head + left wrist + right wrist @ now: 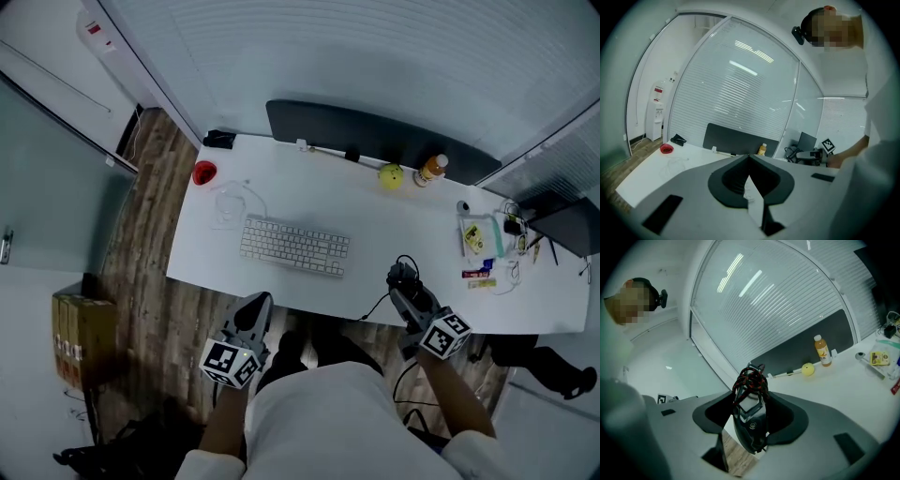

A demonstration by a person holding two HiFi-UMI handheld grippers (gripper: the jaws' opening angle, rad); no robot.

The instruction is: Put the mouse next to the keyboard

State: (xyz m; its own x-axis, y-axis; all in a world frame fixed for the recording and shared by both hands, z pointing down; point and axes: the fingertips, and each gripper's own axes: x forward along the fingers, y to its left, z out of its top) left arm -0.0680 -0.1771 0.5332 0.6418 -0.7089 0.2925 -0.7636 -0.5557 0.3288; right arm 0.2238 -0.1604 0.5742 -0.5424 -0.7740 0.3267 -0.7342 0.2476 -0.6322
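Right gripper (751, 401): fingers clenched on the mouse (751, 423), one finger on each flank of its body.
Mouse: black, nose pointing away from the person, rising out from between the right fingers. It sits over the near edge of the desk (375, 225); whether it touches the surface cannot be told.
Cable (750, 378): red-and-black braided cord, bunched in loops on top of the mouse, just past the right fingertips.
Left gripper (749, 158): fingers closed tip to tip, with nothing between them. It is held off the desk, in front of the near edge and above the wood floor (155, 272).
Keyboard (294, 247): white, flat on the desk, ahead of the left fingers and forward-left of the right fingers. It is well apart from the mouse.
Bottle (823, 351): upright, with orange contents, far ahead and to the right of the right fingers, against the partition panel (375, 131).
Yellow ball (807, 369): on the desk just left of the bottle, far ahead of the right fingers.
Red object (203, 172): at the far left corner of the desk, well ahead and to the left of the left fingers.
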